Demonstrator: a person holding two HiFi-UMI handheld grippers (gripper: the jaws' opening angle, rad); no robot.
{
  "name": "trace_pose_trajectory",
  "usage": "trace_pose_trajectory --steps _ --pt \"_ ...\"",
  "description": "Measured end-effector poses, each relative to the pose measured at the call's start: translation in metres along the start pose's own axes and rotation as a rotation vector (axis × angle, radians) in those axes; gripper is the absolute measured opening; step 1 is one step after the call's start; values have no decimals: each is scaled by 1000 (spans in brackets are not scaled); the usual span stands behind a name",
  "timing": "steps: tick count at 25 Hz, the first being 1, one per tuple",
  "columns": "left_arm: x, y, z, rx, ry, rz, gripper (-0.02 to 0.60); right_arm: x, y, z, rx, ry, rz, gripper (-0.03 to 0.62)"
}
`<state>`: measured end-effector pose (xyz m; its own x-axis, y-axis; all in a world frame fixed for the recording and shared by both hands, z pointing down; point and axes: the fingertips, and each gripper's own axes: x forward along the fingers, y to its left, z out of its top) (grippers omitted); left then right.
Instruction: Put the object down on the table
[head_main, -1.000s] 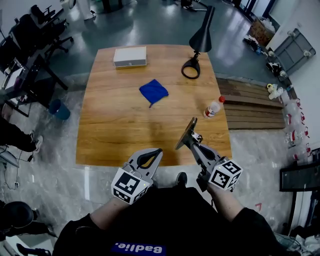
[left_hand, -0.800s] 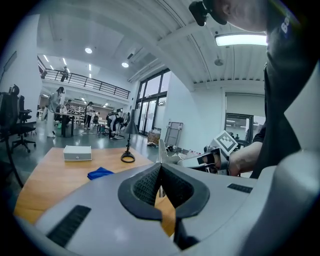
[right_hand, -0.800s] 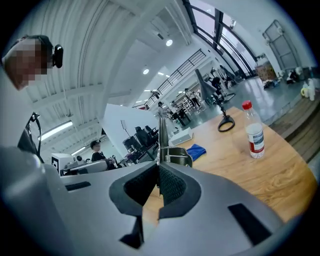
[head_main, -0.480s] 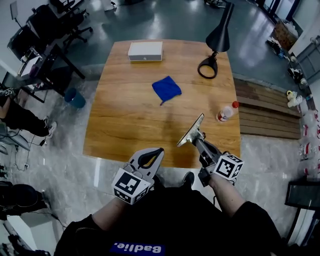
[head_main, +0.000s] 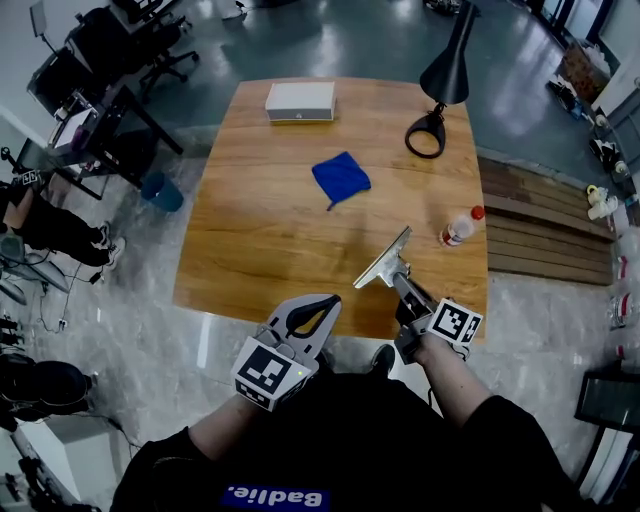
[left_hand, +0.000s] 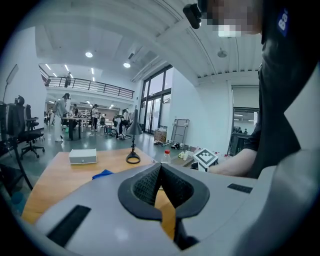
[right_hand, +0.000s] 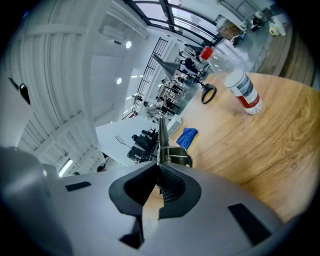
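A thin clipboard (head_main: 383, 258) hangs tilted over the front right part of the wooden table (head_main: 260, 230). My right gripper (head_main: 400, 281) is shut on its near end. In the right gripper view the clipboard (right_hand: 161, 134) is edge-on and sticks up from the closed jaws, with its metal clip (right_hand: 175, 154) just above my right gripper (right_hand: 159, 172). My left gripper (head_main: 329, 300) is shut and holds nothing; it hovers at the table's front edge, left of the clipboard. In its own view the left gripper (left_hand: 160, 169) has its pads pressed together.
A blue cloth (head_main: 340, 178) lies mid-table. A white box (head_main: 300, 100) sits at the far edge, and a black desk lamp (head_main: 440, 92) stands at the far right corner. A red-capped bottle (head_main: 458, 227) lies near the right edge, close to the clipboard. Office chairs and people are off to the left.
The head view has swung, so the table sits further right. The right gripper has carried the clipboard slightly forward over the table. The left gripper has hardly moved.
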<state>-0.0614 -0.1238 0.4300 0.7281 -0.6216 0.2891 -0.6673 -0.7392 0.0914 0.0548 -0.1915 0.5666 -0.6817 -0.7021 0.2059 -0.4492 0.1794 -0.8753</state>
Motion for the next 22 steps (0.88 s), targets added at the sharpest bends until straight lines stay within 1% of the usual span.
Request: trace_pose_trajectory --steps 7,11,15,22 --pt "-4 4 -4 -7 22 31 8 20 -39 -9 84 30 -46 8" --pt "-9 6 -8 -11 36 50 8 31 -54 -14 166 21 -52 8" --pt "-14 8 -10 -13 40 74 8 41 -81 -19 265 4 -84 8" --pt "-26 11 -18 -15 65 99 8 52 -111 -37 348 -11 -134 8"
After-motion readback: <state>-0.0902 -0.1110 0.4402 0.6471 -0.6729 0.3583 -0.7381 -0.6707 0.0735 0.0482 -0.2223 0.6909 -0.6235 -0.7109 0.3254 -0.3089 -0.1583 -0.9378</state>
